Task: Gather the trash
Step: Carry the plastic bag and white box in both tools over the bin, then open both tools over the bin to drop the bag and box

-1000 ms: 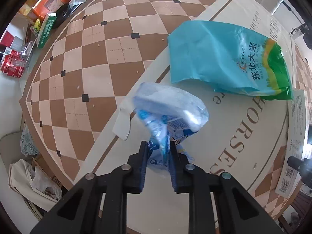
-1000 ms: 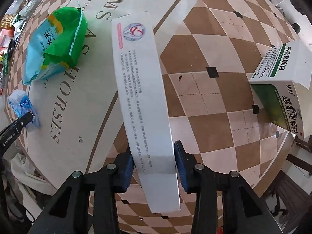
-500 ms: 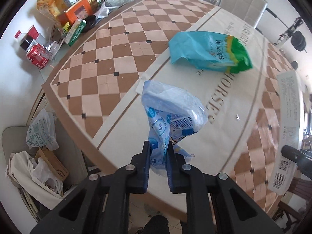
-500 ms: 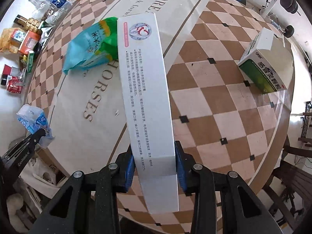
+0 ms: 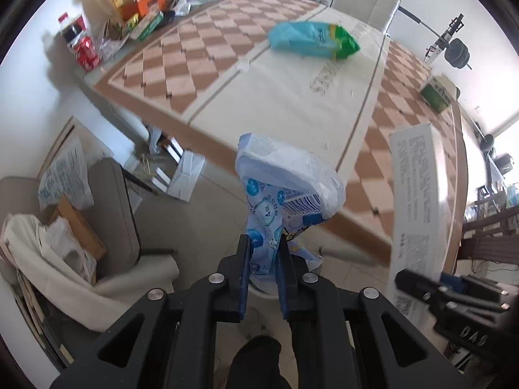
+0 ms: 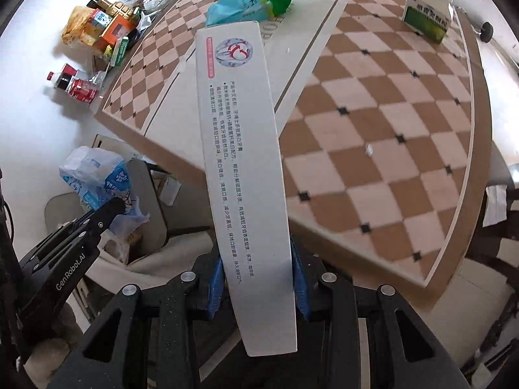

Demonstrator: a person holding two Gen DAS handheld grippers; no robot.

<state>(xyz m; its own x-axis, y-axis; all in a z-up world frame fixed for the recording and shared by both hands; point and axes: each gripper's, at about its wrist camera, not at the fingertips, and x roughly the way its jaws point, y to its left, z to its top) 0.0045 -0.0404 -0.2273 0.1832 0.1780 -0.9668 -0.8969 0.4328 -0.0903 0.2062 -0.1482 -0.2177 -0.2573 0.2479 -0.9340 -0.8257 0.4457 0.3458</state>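
My left gripper [image 5: 263, 253] is shut on a crumpled blue-and-white plastic wrapper [image 5: 285, 181] and holds it in the air off the table's near edge, above the floor. The wrapper also shows in the right wrist view [image 6: 97, 178]. My right gripper [image 6: 258, 269] is shut on a long white toothpaste box [image 6: 243, 149], also lifted off the table; the box shows at the right of the left wrist view [image 5: 416, 194]. A teal-and-green rice bag [image 5: 311, 39] and a green medicine box [image 6: 428, 16] lie on the checkered table [image 6: 389, 123].
Snack boxes, cans and bottles [image 5: 129, 16] crowd the table's far left corner. Below the table edge, on the left, stand a beige chair [image 5: 110, 207] and bags with paper and cardboard [image 5: 65, 243]. A white chair [image 5: 363, 3] stands at the far side.
Both grippers have pulled back and up from the table with their loads. The wrapper and the box now hang beyond the table's near edge, and the floor and chair have come into view.
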